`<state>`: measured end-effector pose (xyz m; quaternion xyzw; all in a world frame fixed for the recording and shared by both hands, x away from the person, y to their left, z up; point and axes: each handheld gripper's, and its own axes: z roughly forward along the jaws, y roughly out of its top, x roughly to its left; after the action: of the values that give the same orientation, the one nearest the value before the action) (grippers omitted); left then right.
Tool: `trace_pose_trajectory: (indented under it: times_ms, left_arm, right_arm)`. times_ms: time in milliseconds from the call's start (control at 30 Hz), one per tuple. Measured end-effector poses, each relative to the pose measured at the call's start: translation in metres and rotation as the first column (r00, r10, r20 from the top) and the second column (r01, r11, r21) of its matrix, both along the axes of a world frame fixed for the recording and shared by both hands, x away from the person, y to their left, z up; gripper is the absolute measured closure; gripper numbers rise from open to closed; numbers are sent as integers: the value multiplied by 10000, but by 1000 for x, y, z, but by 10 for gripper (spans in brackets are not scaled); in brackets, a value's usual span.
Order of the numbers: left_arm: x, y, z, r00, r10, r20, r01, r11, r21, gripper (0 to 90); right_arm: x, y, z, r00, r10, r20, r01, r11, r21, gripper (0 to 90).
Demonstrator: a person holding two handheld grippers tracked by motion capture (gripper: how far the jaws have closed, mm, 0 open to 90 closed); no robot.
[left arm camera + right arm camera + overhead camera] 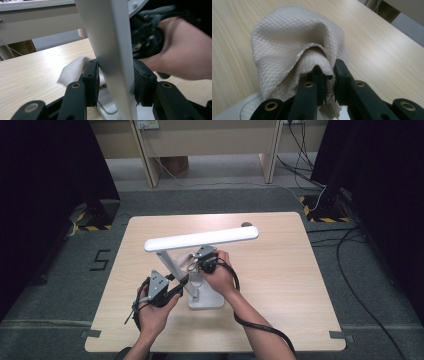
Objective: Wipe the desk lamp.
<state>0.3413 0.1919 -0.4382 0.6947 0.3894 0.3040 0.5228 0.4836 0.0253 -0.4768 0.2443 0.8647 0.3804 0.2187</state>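
STAGE: wiping lamp (200,240), mid-task | LEFT: left gripper (113,82) clamps lamp post (112,50), near centre of table (280,270) | RIGHT: right gripper (328,75) pinches cloth (294,45) beside base (206,301) | DONE: lamp steadied, cloth gripped | LEFT TO DO: judged, head and post still need wiping

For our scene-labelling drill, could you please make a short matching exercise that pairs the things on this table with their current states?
Things:
1. lamp post
2. cloth
3. lamp head
4. lamp base

States:
A. bunched up, pinched in the right tongs
B. flat on the table
C. clamped between the left tongs
D. a long white bar held above the table

Pairs: 1-C, 2-A, 3-D, 4-B
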Motion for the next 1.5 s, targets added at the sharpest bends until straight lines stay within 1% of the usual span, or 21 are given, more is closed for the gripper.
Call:
trace_pose_trajectory:
  times_ms: [33, 67, 133, 200, 300, 367, 500, 567, 633, 667, 900, 967, 1000, 1033, 1200, 1367, 1500]
  left_arm:
    - [0, 0, 0, 10000, -1, -3, 1, 10000, 7, 593]
    - [0, 0, 0, 10000, -3, -4, 3, 10000, 14, 592]
    - [0, 0, 0, 10000, -2, 6, 2, 10000, 35, 591]
    - [0, 0, -1, 10000, -8, 7, 8, 10000, 47, 591]
    - [0, -1, -1, 10000, -17, 20, 17, 10000, 87, 591]
    - [0, -1, 0, 10000, -15, 9, 15, 9999, 146, 591]
    - [0, -1, -1, 10000, -1, 34, 0, 9999, 129, 590]
    - [0, -1, -1, 10000, -1, 24, 1, 9999, 137, 589]
    - [0, -1, -1, 10000, 13, 18, -13, 9999, 126, 588]
    - [0, -1, -1, 10000, 9, 19, -10, 9999, 127, 588]
    - [0, -1, -1, 10000, 18, 18, -18, 9999, 110, 586]
    - [0, -2, -2, 10000, 28, 8, -28, 9999, 101, 586]
    - [0, -2, -2, 10000, 33, 0, -33, 9999, 95, 585]
    - [0, -2, -2, 10000, 40, -1, -40, 9999, 92, 585]
    - [0, -2, -2, 10000, 56, -5, -56, 9999, 110, 585]
    - [0, -2, -2, 10000, 53, -12, -53, 9999, 102, 585]
    - [0, -2, -2, 10000, 43, -18, -43, 9999, 92, 587]
  right_arm:
    - [1, 4, -3, 9998, 7, -183, -5, 10000, 66, 821]
    - [4, 6, -5, 9998, 114, -189, -113, 9999, 37, 821]
    - [7, 9, -10, 9994, 64, -329, -65, 10000, -14, 820]
    - [9, 11, -14, 9992, 5, -391, -7, 10000, -61, 820]
    - [11, 9, -16, 9994, -49, -350, 48, 10000, -28, 819]
    - [13, 5, -16, 9992, -267, -310, 264, 9996, -92, 820]
    - [16, -6, -18, 9967, -707, -391, 700, 9974, -194, 820]
    - [17, -12, -21, 9940, -963, -515, 961, 9954, -63, 821]
    - [17, -16, -21, 9927, -1084, -531, 1080, 9941, -98, 821]
    - [18, -18, -21, 9937, -1020, -455, 1014, 9947, -165, 821]
    - [17, -30, -21, 9916, -1235, -395, 1226, 9921, -247, 821]
    - [16, -36, -21, 9899, -1369, -382, 1356, 9902, -341, 822]
    - [15, -38, -22, 9872, -1520, -489, 1506, 9881, -328, 822]
    - [16, -41, -22, 9883, -1480, -368, 1466, 9884, -384, 822]
    - [15, -54, -22, 9839, -1747, -380, 1730, 9839, -454, 822]
    - [15, -65, -21, 9799, -1950, -419, 1916, 9787, -742, 823]
    - [15, -73, -26, 9768, -2078, -516, 2021, 9744, -986, 823]
